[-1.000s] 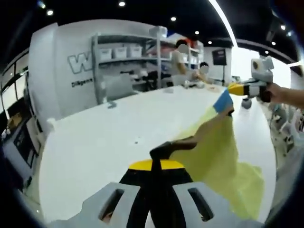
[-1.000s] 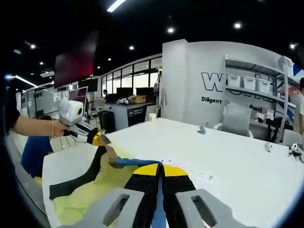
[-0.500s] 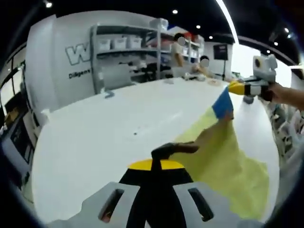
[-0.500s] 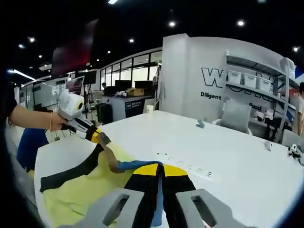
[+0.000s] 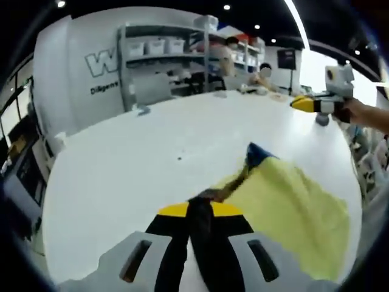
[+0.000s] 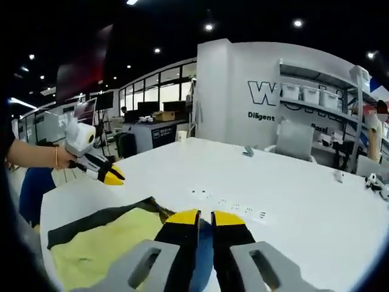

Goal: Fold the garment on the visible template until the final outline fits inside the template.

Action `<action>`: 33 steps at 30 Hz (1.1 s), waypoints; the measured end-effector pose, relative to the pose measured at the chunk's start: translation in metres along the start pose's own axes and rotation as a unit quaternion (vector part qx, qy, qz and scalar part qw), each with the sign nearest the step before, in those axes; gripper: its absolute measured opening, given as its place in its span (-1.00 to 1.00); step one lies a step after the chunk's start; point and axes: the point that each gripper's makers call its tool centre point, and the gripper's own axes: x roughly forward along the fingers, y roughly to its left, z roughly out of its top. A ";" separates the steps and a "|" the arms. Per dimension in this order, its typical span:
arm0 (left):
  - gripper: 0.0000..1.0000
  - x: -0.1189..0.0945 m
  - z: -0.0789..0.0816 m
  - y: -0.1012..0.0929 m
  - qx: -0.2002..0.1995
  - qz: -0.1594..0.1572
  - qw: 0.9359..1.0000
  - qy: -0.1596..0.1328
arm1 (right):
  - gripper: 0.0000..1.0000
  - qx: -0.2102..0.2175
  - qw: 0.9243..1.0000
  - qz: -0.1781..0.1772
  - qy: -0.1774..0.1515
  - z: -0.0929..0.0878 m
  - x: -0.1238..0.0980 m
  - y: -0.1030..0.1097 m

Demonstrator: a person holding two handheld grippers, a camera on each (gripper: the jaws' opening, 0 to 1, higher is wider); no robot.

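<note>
You have a yellow garment (image 5: pixel 285 207) with dark trim lying on a white table (image 5: pixel 134 158), at four o'clock in the left gripper view. Your left gripper (image 5: pixel 199 210) has its jaws pinched on a dark edge of the cloth. Your right gripper (image 6: pixel 205 218) has its jaws slightly parted, blue fabric (image 6: pixel 203 255) between them; whether they grip it, you cannot tell. Lower both corners evenly and pull the fold flat. The right gripper view shows the black hem (image 6: pixel 97 218) at eight o'clock; the left gripper view shows the blue corner (image 5: pixel 260 153) instead. No template outline is discernible.
</note>
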 end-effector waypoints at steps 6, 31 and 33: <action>-0.53 -0.013 -0.013 -0.008 -0.005 -0.008 1.000 0.001 | -0.72 0.014 1.000 -0.001 0.002 -0.004 -0.006 0.004; 0.17 -0.066 -0.058 -0.067 -0.056 -0.009 0.998 -0.008 | -0.16 0.025 0.999 0.015 0.027 -0.034 -0.037 0.033; 0.16 -0.069 -0.064 -0.070 -0.054 -0.010 0.999 -0.002 | -0.16 0.026 0.999 0.017 0.033 -0.040 -0.042 0.038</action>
